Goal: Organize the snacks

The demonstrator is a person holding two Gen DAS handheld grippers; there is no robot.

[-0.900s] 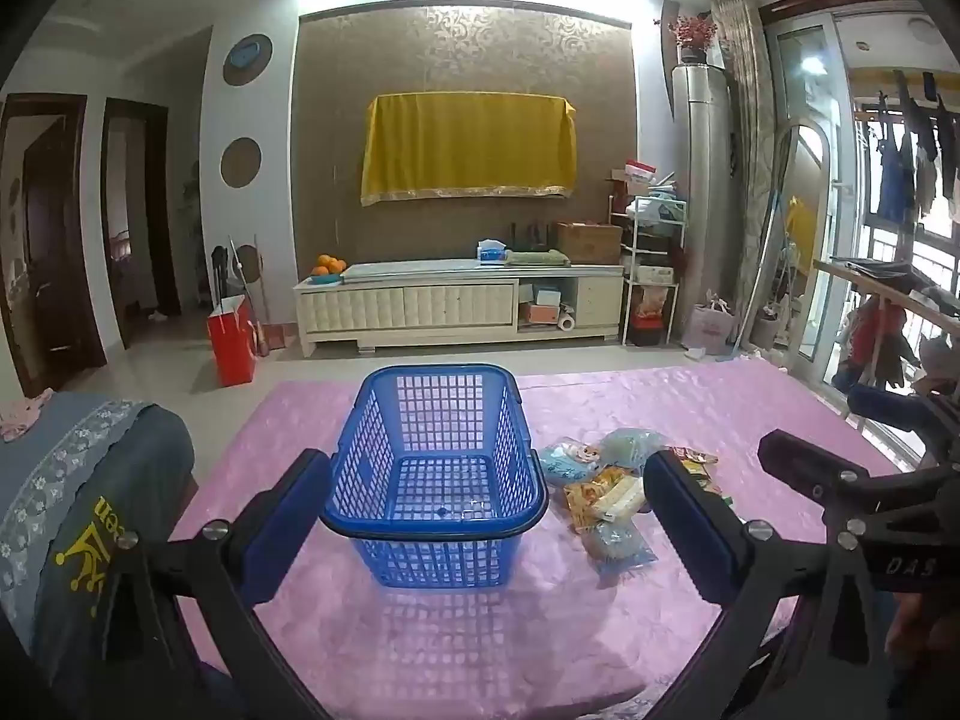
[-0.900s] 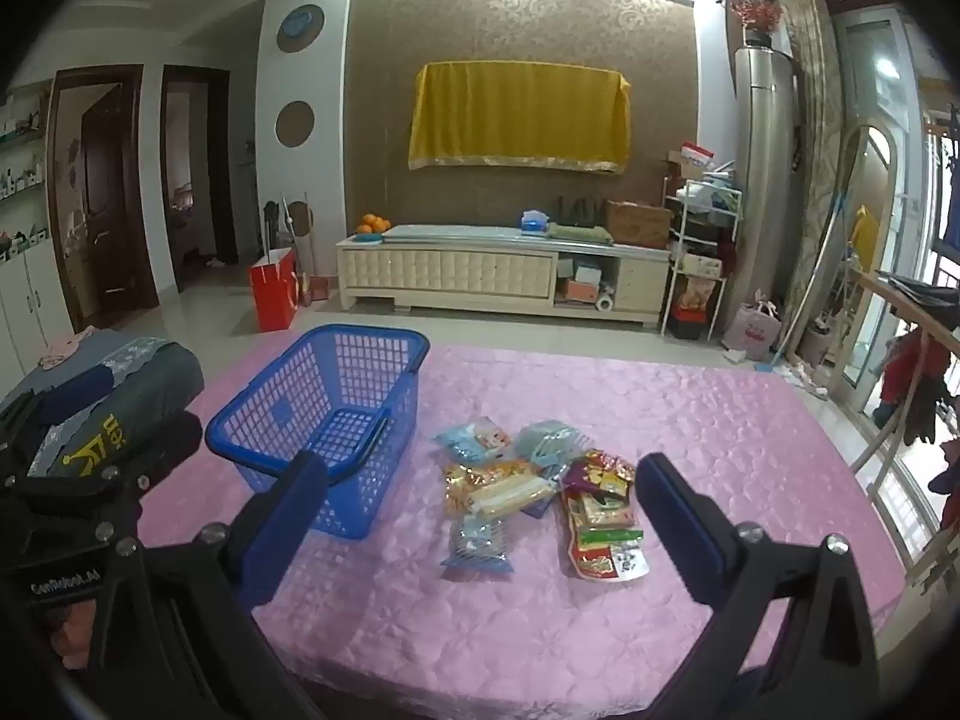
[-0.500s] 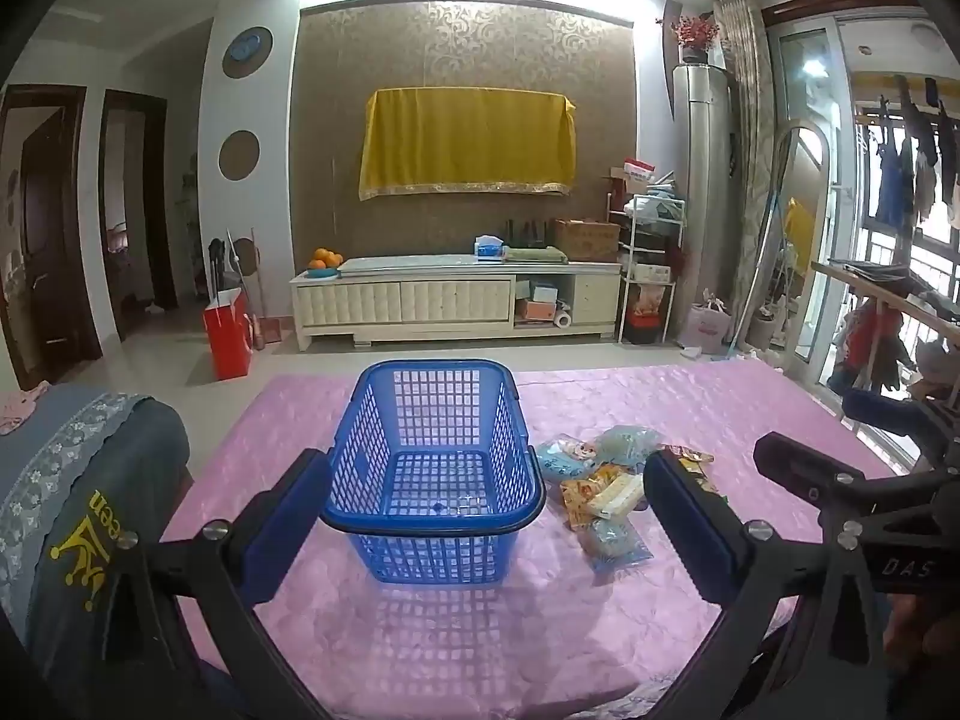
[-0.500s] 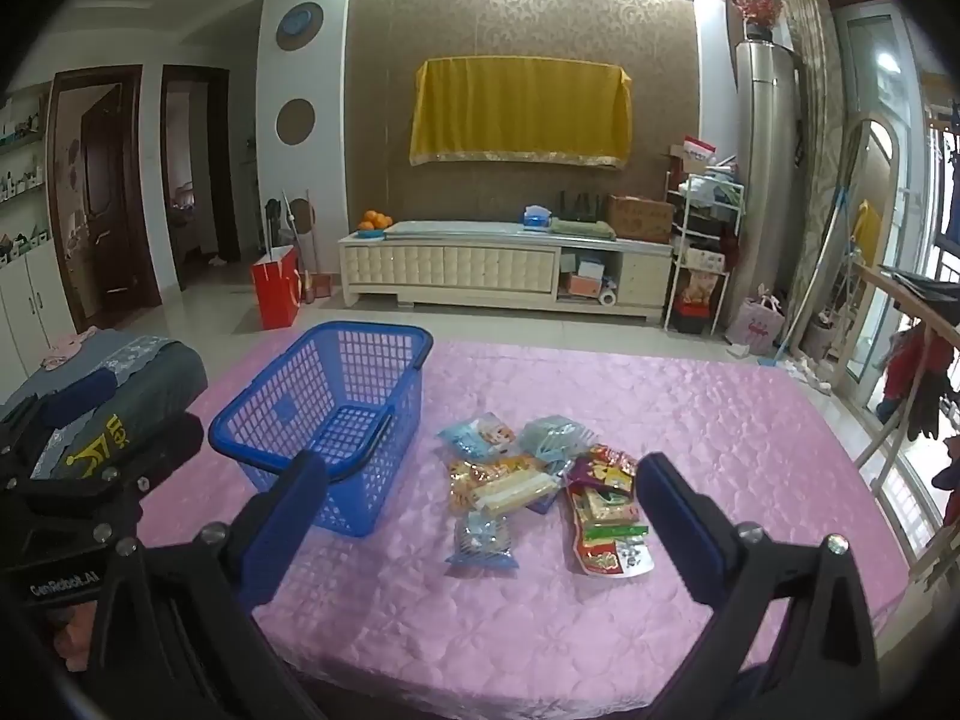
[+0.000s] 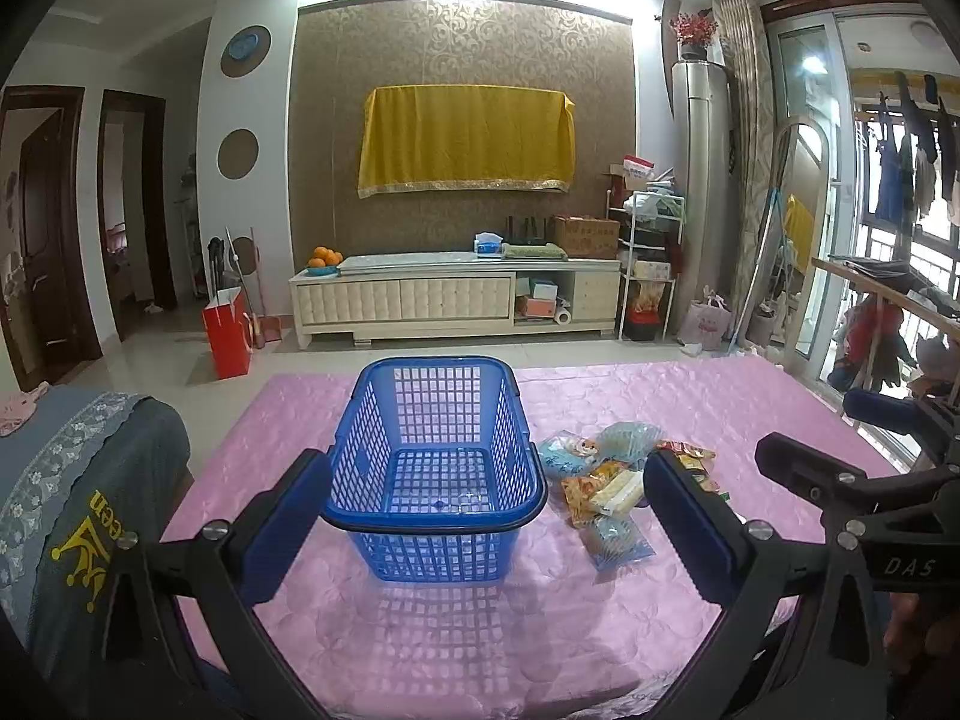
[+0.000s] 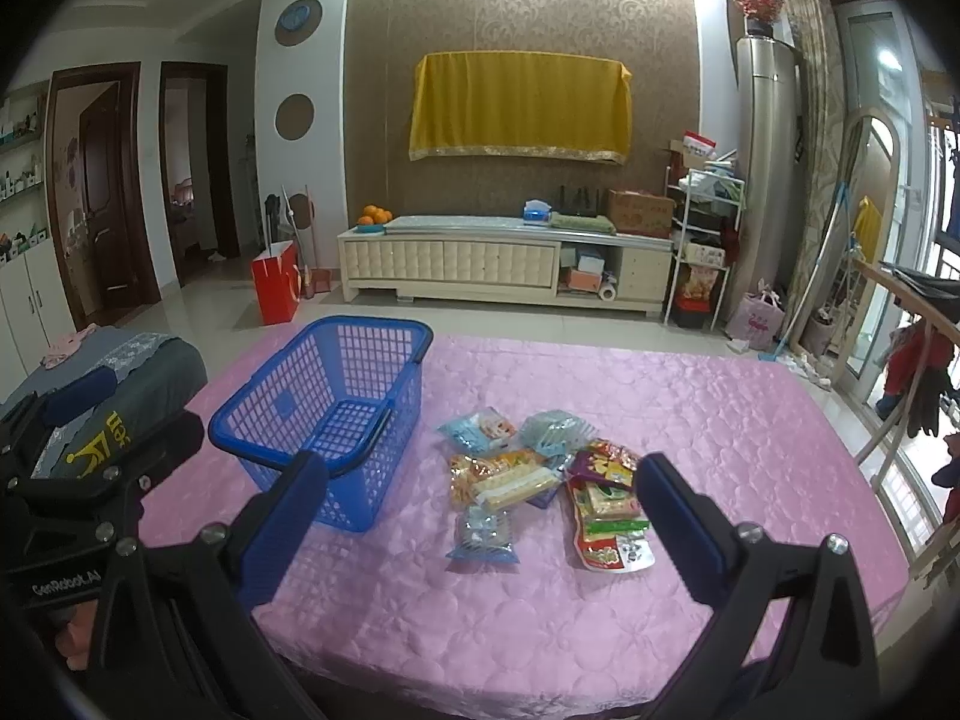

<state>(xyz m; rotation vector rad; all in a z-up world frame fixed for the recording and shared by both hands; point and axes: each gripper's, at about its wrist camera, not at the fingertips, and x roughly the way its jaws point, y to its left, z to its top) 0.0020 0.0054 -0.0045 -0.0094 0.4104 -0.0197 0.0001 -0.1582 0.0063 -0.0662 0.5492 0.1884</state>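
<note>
We hovered both claws, left [image 5: 486, 516] & right [image 6: 480, 516], wide w/ nothing gripped; basket [image 5: 441, 456] sat empty beside snacks [image 6: 528, 480], ready for loading.

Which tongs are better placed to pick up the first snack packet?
Likely the right tongs: open, they frame the snack packets lying beside the empty blue basket, which the left tongs face instead.

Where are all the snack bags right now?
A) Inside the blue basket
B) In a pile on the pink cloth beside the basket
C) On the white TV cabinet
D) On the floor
B: the snack bags lie in a pile on the pink cloth, right next to the blue basket, which has nothing in it.
</note>
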